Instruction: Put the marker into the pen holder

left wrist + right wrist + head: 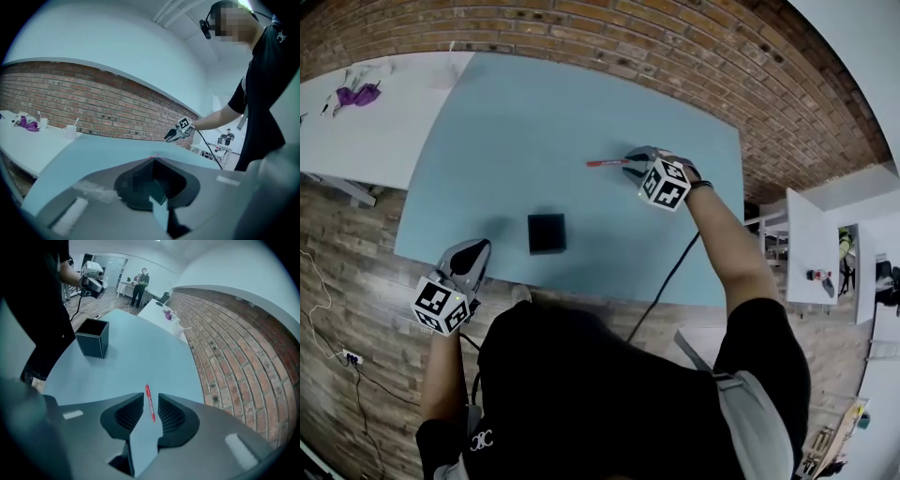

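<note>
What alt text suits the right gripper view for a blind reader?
A slim red marker lies on a pale blue table between the jaws of the open grey claw. A dark square pen holder stands farther off, left.

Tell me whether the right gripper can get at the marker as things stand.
Probably yes. The right gripper has its jaws apart, and the marker lies flat on the table between them, untouched. Nothing covers it, and the pen holder stands well off.
</note>
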A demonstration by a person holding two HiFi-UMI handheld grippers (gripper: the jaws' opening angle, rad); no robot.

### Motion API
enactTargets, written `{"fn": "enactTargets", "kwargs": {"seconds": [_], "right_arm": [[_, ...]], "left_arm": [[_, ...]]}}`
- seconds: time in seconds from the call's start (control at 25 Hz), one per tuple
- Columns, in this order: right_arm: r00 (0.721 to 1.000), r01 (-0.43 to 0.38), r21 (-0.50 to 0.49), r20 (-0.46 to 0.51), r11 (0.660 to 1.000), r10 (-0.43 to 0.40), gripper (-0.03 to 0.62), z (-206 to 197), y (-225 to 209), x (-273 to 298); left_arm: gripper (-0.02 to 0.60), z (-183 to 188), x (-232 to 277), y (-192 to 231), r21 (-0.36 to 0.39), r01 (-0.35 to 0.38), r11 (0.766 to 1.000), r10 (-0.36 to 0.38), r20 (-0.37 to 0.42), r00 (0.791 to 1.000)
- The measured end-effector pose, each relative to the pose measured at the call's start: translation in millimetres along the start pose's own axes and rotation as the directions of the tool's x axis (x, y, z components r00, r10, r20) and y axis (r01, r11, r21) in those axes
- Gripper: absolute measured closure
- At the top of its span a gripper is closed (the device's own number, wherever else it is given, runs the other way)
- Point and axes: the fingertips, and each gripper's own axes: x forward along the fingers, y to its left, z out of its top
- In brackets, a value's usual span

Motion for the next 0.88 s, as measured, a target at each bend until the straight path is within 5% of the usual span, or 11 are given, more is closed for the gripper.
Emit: {"fn": "enactTargets", "kwargs": {"seconds": [0.88], "right_arm": [[0.967,-0.207,-0.076,-0.166,0.975,0.192,0.437,-13,10,111]], "left_arm": [[0.577,-27,-32,7,-0.09,-0.083,0.992,0.08,-0.042,0.996]]}}
